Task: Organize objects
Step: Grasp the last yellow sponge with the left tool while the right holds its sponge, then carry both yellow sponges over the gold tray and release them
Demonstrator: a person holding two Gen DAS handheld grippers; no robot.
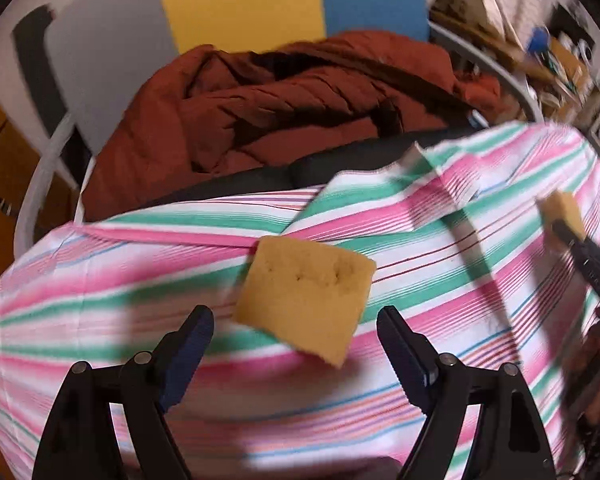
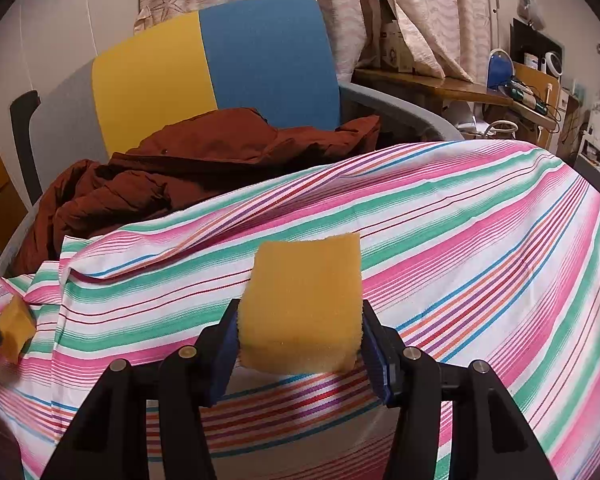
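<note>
The right gripper [image 2: 300,344] has its jaws clamped on a yellow sponge [image 2: 302,308], one jaw on each side of it, and the sponge stands out forward above the striped cloth [image 2: 480,248]. In the left wrist view this sponge appears small at the right edge, at the tip of the right gripper.

The left gripper [image 1: 296,320] has its jaws wide apart and holds nothing. A second yellow sponge [image 1: 306,296] is in front of them, tilted, over the striped cloth and between the two jaw tips but not touching them; whether it rests on the cloth cannot be told, because the picture is blurred.

Behind the cloth, a brown jacket [image 2: 188,164] lies on a chair [image 2: 268,60] with a yellow and blue back.
</note>
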